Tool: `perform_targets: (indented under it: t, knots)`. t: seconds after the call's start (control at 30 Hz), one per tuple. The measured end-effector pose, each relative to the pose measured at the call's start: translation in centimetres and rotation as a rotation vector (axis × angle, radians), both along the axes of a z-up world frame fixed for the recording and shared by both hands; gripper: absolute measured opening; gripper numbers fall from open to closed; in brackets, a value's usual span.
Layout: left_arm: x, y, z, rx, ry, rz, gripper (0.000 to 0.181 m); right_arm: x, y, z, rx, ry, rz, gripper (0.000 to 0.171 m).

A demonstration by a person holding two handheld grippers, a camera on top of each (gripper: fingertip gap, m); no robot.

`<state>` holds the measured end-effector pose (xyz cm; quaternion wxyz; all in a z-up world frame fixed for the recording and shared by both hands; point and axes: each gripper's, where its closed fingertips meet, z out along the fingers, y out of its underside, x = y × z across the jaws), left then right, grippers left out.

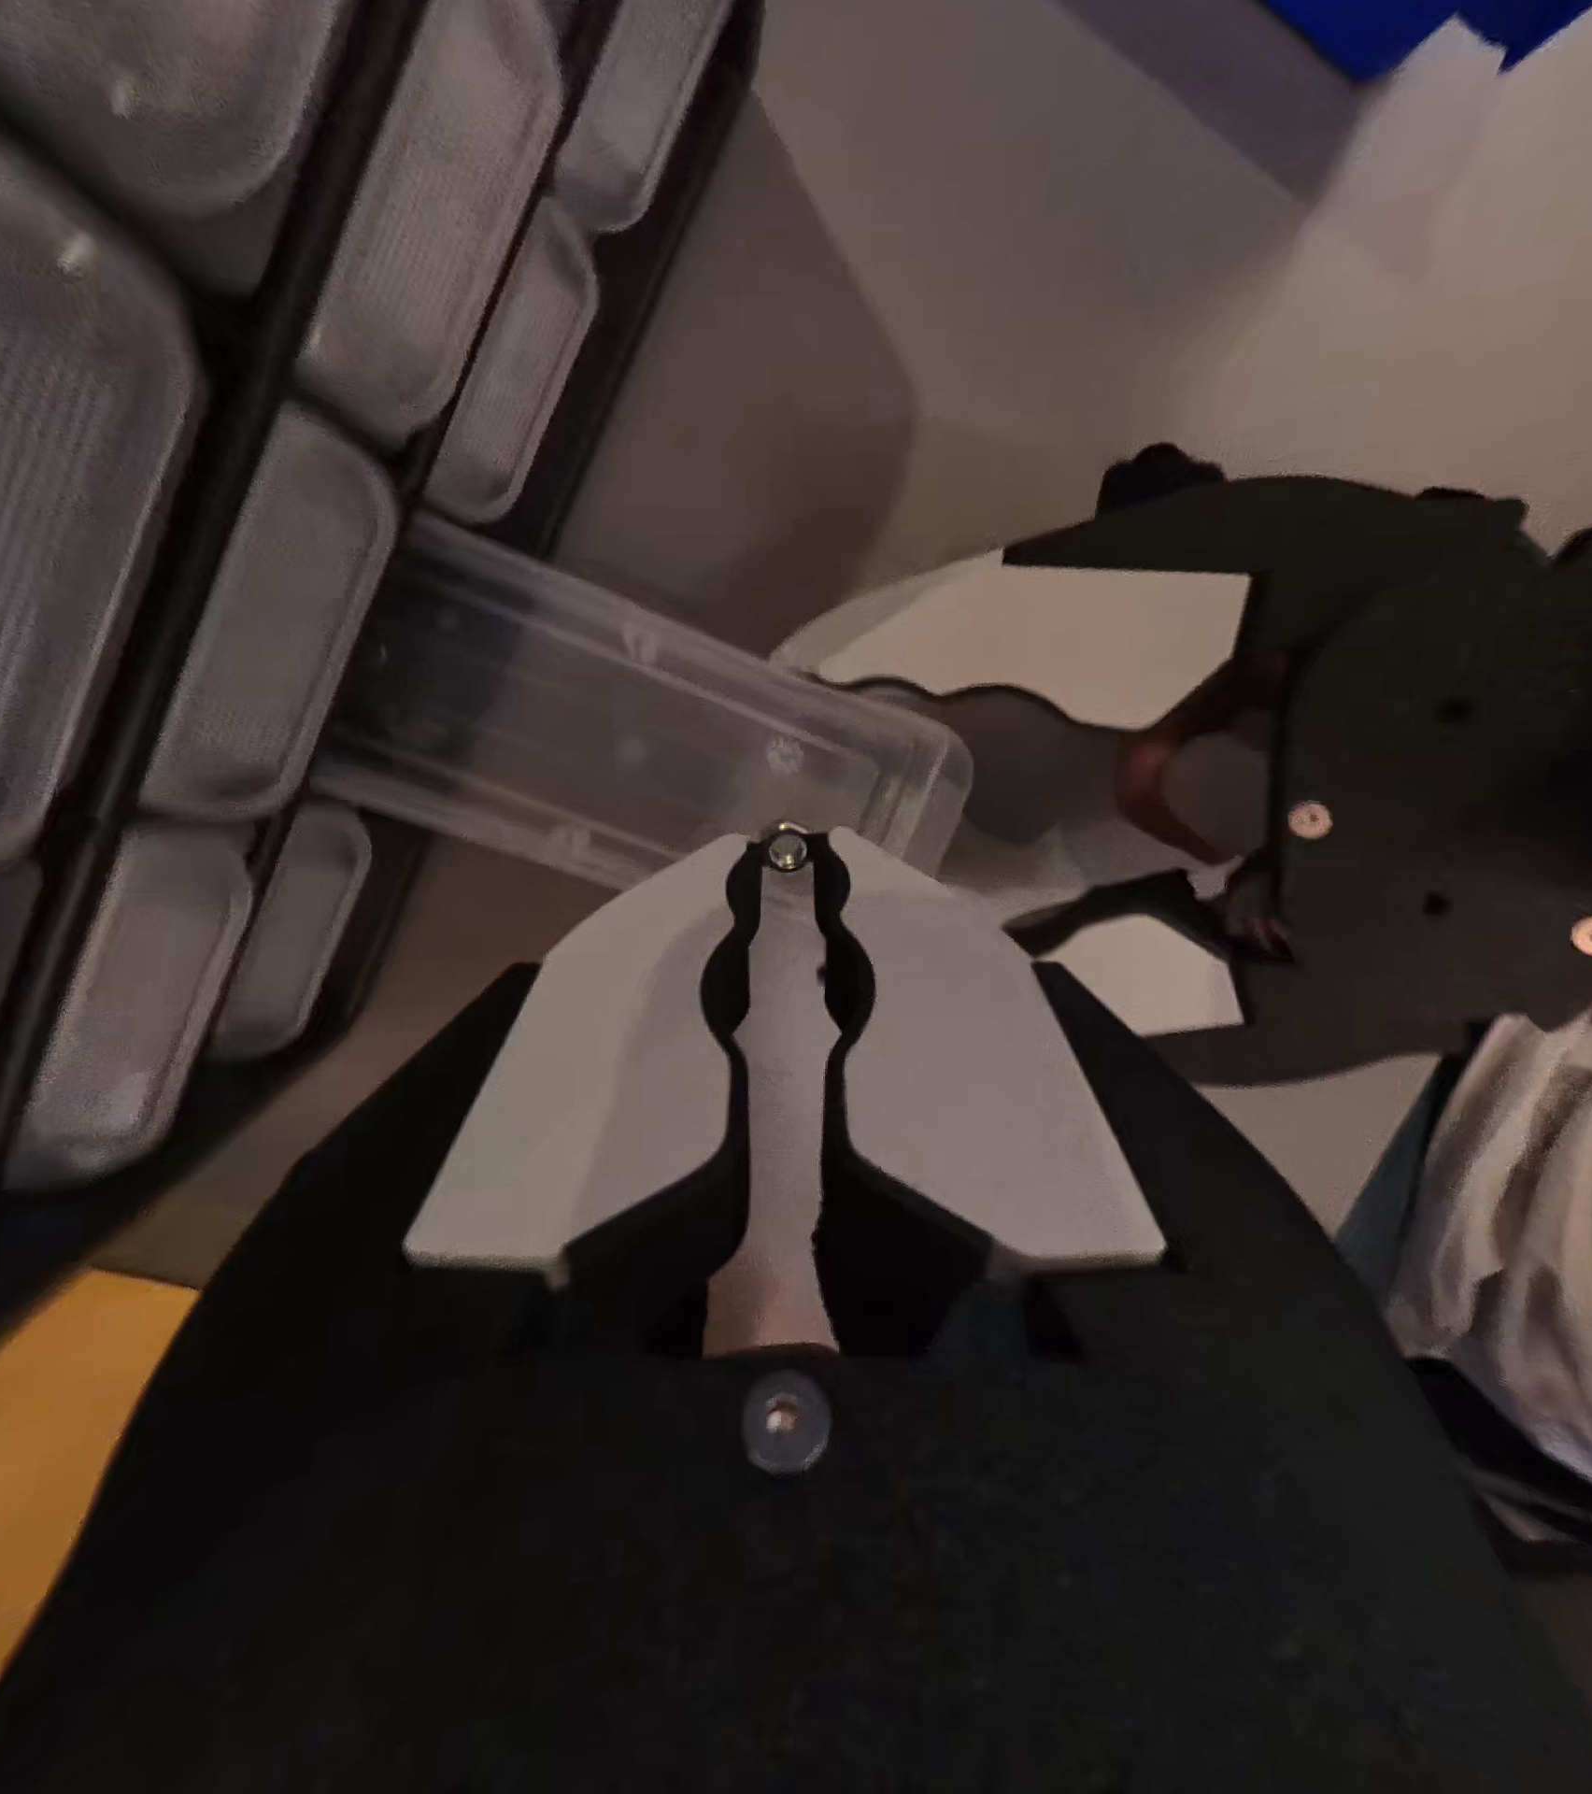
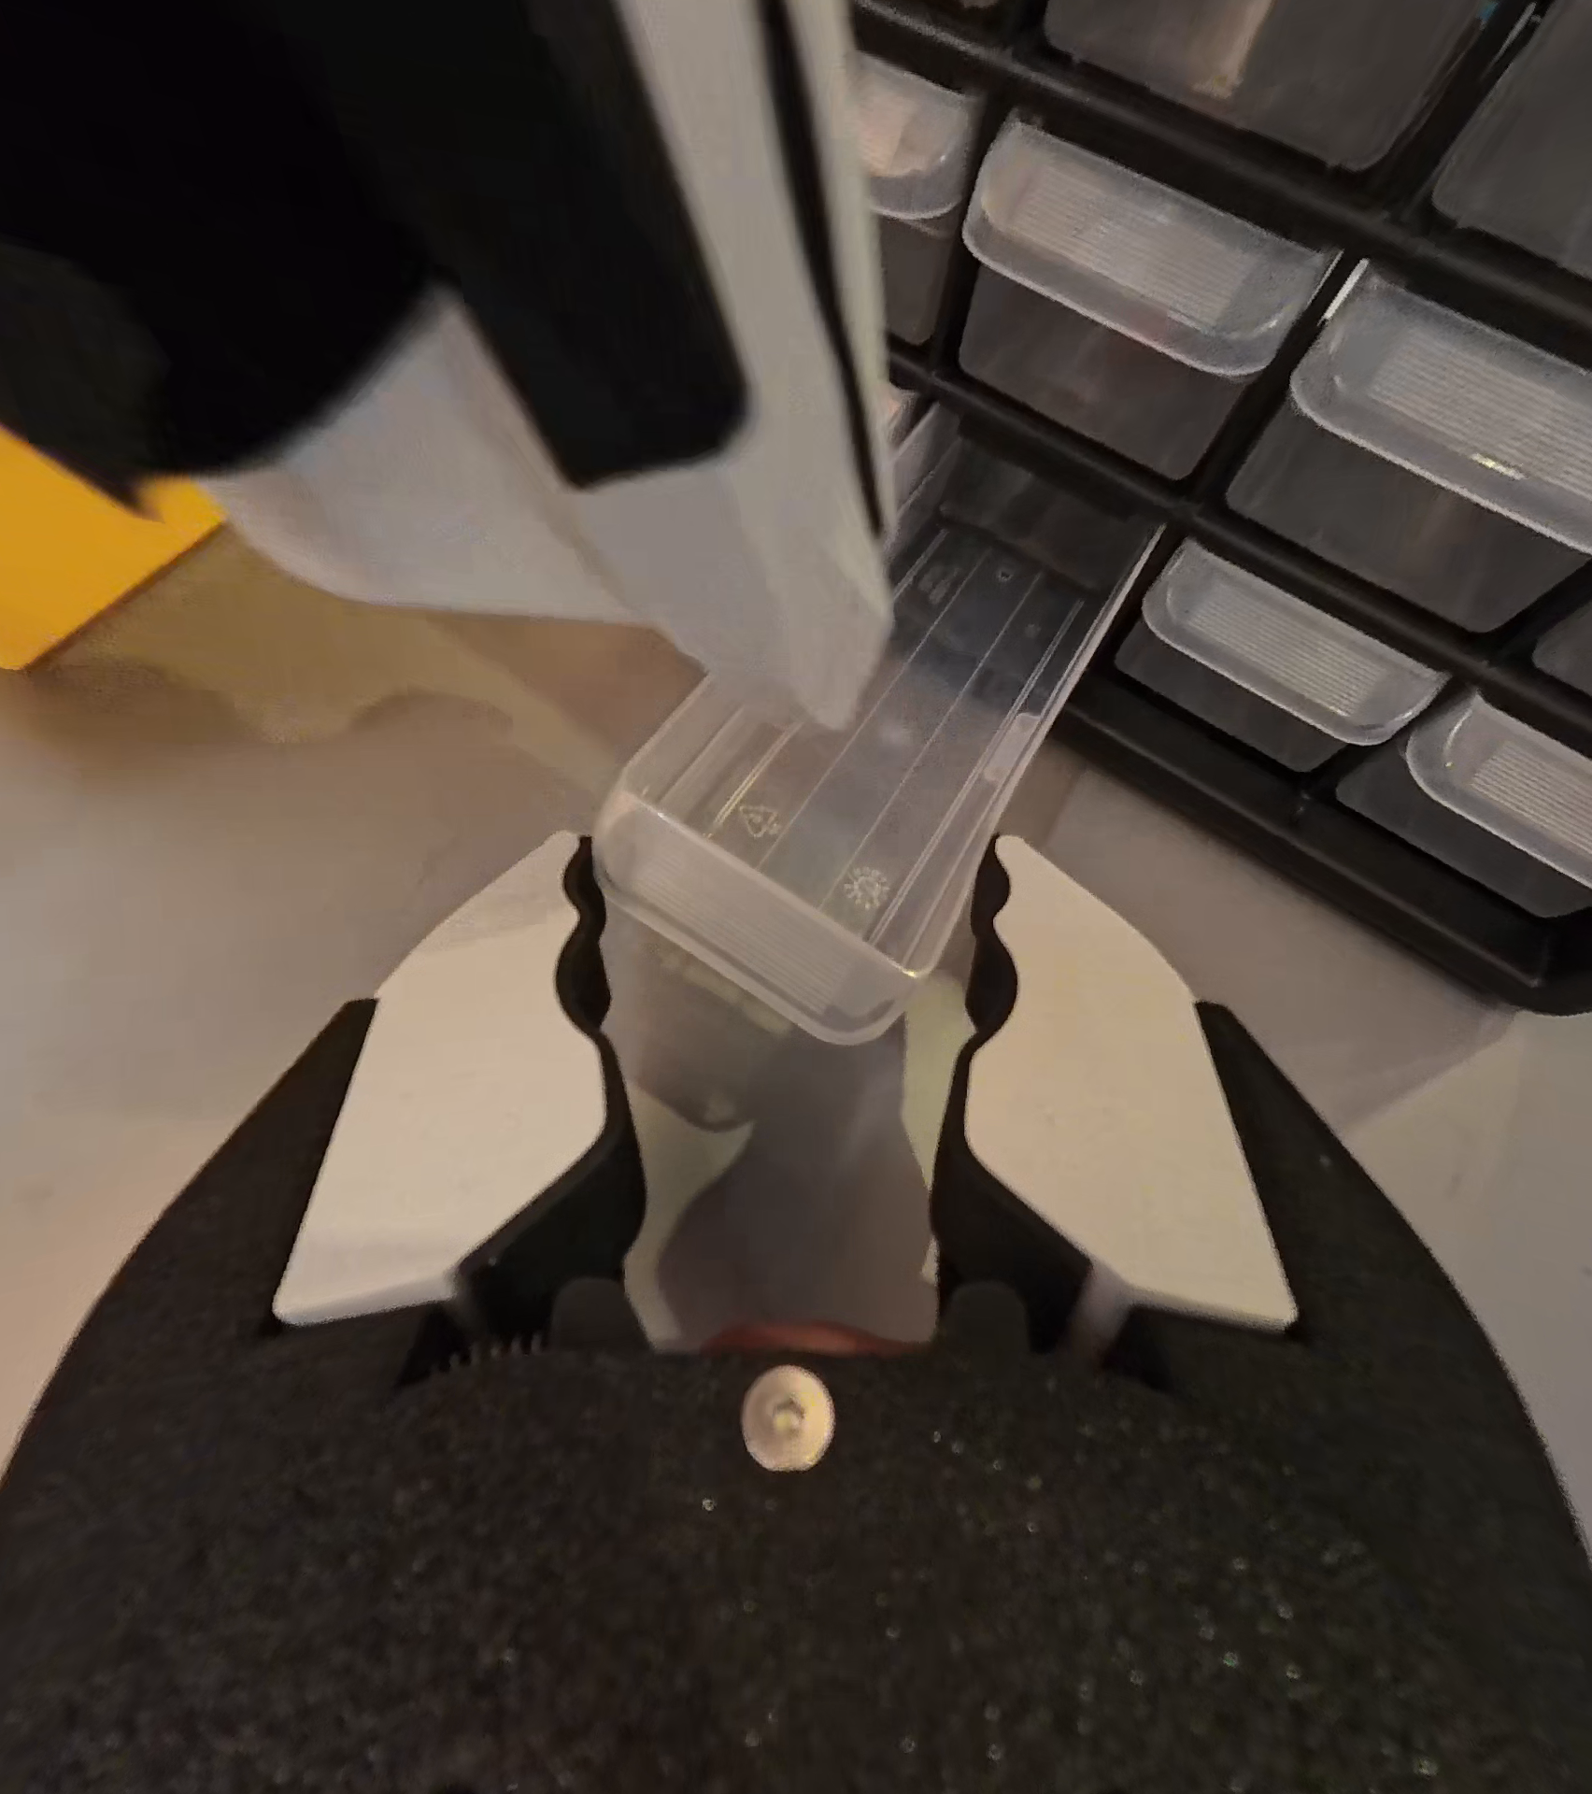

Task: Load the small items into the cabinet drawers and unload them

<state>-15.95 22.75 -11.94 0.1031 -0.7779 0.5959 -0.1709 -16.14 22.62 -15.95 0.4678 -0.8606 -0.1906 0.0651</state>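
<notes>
Your left gripper [image 1: 787, 859] has its fingers pinched together on a small metal screw [image 1: 787, 852], gripped right at the tips. It hangs just over the pulled-out clear plastic drawer [image 1: 637, 718], near the drawer's front end; in the right wrist view its white finger [image 2: 812, 544] reaches down into that same drawer [image 2: 831, 835].

Your right gripper [image 2: 784, 908] stands with its fingers spread apart, one on each side of the drawer's front lip; whether they touch the plastic you cannot tell from here. In the left wrist view it shows as the black-and-white gripper [image 1: 1044, 747] to the right of the drawer front.

The drawer sticks out of the black cabinet [image 2: 1277, 777], whose other translucent drawers [image 2: 1491, 456] sit closed. The cabinet stands on a pale tabletop [image 2: 190, 922]. A yellow object [image 2: 6, 573] lies at the far left.
</notes>
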Motion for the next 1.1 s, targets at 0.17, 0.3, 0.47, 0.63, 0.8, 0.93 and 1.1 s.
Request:
perform_targets:
  t: [0.17,0.3,0.47,0.63,0.8,0.93,1.1]
  knots:
    - [1.3,0.6,-1.5,0.052,0.148,-0.124,0.01,-0.1,-0.6,0.1,-0.001,0.012,0.005,0.073]
    - [0.2,1.3,-3.1,0.098,0.343,-0.184,0.01,-0.1,-0.7,0.2,-0.001,0.007,0.007,0.073]
    - [0.2,1.1,-4.0,0.096,0.457,-0.234,0.01,-0.2,-0.7,-0.2,-0.003,-0.034,0.008,0.073]
    - [0.8,0.7,-5.0,0.057,0.516,-0.238,0.01,-0.1,-0.7,-0.4,-0.011,-0.039,0.006,0.073]
    - [0.5,0.6,-5.6,0.038,0.568,-0.233,0.01,0.0,-0.7,-0.7,-0.016,-0.061,0.004,0.073]
    - [0.4,1.0,-5.4,0.056,0.566,-0.202,0.024,0.0,-0.7,-0.7,-0.013,-0.063,0.004,0.073]
    - [0.4,1.2,-3.4,0.076,0.47,-0.161,0.037,0.0,-0.7,-0.8,-0.014,-0.065,0.002,0.073]
